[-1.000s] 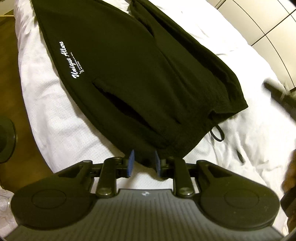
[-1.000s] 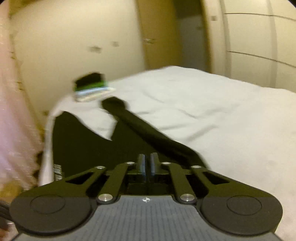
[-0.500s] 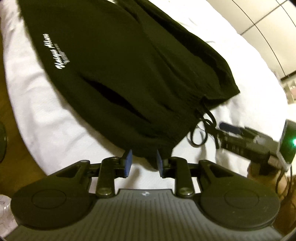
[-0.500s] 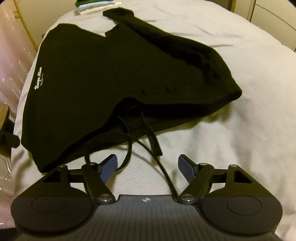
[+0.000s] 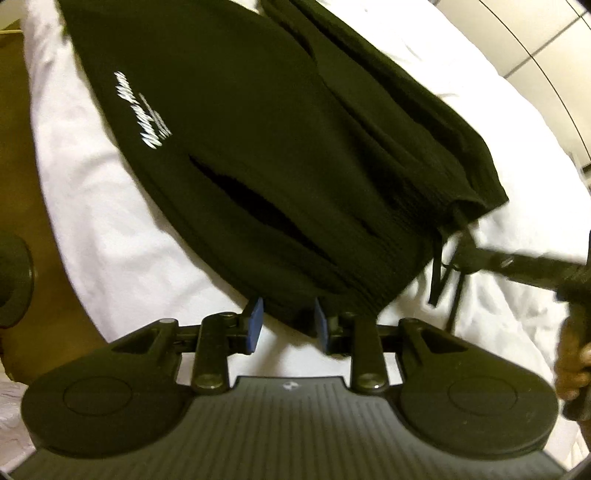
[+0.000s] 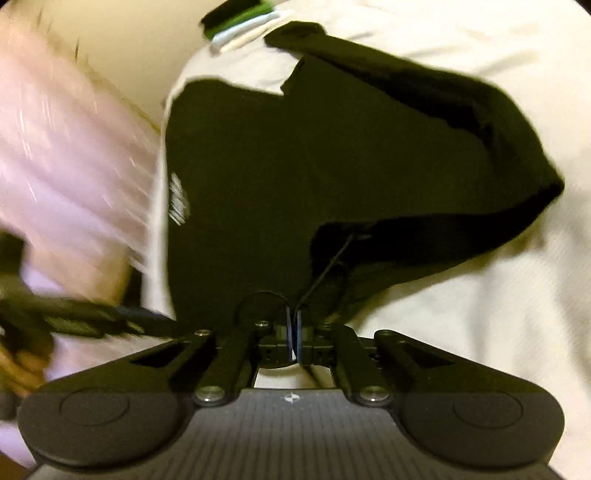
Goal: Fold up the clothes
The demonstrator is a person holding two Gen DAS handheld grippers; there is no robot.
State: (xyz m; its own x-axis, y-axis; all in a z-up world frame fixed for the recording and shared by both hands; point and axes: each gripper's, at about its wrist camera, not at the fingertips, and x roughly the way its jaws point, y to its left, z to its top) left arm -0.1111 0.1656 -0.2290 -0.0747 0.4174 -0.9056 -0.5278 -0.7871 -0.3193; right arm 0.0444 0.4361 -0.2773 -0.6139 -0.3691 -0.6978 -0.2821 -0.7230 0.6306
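Note:
Black sweatpants point(image 5: 258, 155) with white script lettering lie on a white bed point(image 5: 110, 240). My left gripper point(image 5: 287, 323) is shut on the waistband corner, the cloth bunched between its blue pads. My right gripper point(image 6: 294, 325) is shut on the pants' waistband point(image 6: 295, 291) where the black drawstring point(image 6: 325, 266) comes out. In the left wrist view the right gripper point(image 5: 465, 258) shows at the right, at the drawstring point(image 5: 436, 280). In the right wrist view the left gripper point(image 6: 162, 321) shows at the left edge. The pants point(image 6: 332, 166) spread away from both.
A stack of folded clothes point(image 6: 240, 22) lies at the far end of the bed. Wooden floor point(image 5: 22, 147) lies beside the bed on the left. Cupboard doors point(image 5: 546, 44) stand past the bed. A pink blurred cloth point(image 6: 66, 147) is at the left.
My right gripper has gone from wide open to shut on the waistband at the drawstring. The left gripper keeps its hold on the waistband corner.

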